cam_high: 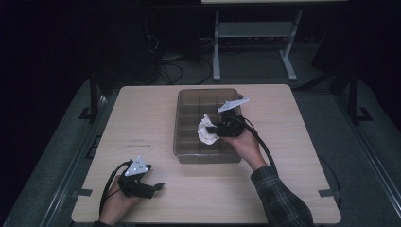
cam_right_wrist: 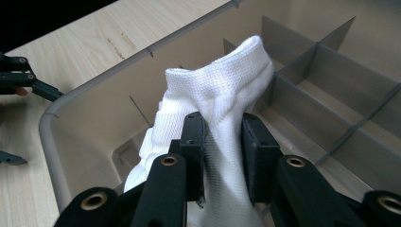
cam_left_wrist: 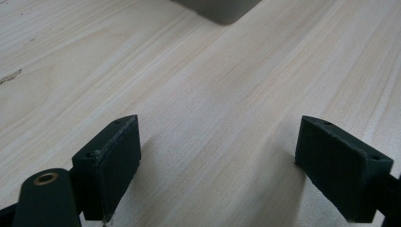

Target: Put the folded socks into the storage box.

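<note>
A white sock (cam_right_wrist: 222, 94) is pinched between the two black jaws of the right gripper (cam_right_wrist: 222, 146), with the knitted cuff sticking up above the pads. The sock is held over the brown plastic box (cam_high: 187, 101), which is split into small compartments by thin walls. In the high view the sock (cam_high: 206, 129) is seen near the middle of the box, a little toward its near end; which compartment lies under it cannot be told. The box is set on the wooden table (cam_high: 142, 118).

The left gripper (cam_high: 153, 188) is rested near the front left corner of the table, well apart from the box. Its jaws are spread wide, and only bare wood is seen between them.
</note>
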A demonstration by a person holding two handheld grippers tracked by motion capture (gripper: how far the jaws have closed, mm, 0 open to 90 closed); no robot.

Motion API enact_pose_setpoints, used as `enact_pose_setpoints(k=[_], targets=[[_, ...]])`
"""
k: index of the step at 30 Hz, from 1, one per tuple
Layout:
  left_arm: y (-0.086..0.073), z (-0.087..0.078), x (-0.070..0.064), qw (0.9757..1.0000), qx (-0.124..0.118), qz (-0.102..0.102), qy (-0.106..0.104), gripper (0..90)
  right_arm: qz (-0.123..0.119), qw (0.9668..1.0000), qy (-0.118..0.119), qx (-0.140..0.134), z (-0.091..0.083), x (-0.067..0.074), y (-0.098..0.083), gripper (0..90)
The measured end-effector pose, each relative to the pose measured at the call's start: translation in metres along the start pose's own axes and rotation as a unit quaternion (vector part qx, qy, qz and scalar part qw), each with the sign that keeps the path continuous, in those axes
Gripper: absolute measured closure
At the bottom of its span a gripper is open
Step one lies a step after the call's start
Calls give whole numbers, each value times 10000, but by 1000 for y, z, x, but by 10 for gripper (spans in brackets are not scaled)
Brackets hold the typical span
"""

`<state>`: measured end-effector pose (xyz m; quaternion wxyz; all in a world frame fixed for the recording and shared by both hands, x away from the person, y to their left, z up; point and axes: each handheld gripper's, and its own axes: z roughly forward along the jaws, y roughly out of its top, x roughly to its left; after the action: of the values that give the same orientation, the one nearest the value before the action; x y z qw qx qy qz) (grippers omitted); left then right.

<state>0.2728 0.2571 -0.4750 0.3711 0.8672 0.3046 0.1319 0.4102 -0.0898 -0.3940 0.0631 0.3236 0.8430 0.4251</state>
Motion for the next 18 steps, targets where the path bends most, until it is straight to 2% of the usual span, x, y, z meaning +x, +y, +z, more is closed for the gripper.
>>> enact_pose_setpoints(k=[12,18], targets=[[0,0,0,10000,13,13,1,146,20,9982,-161,579,20,0,2,730],[0,0,0,10000,14,12,0,146,22,9968,-231,767,27,0,4,731]])
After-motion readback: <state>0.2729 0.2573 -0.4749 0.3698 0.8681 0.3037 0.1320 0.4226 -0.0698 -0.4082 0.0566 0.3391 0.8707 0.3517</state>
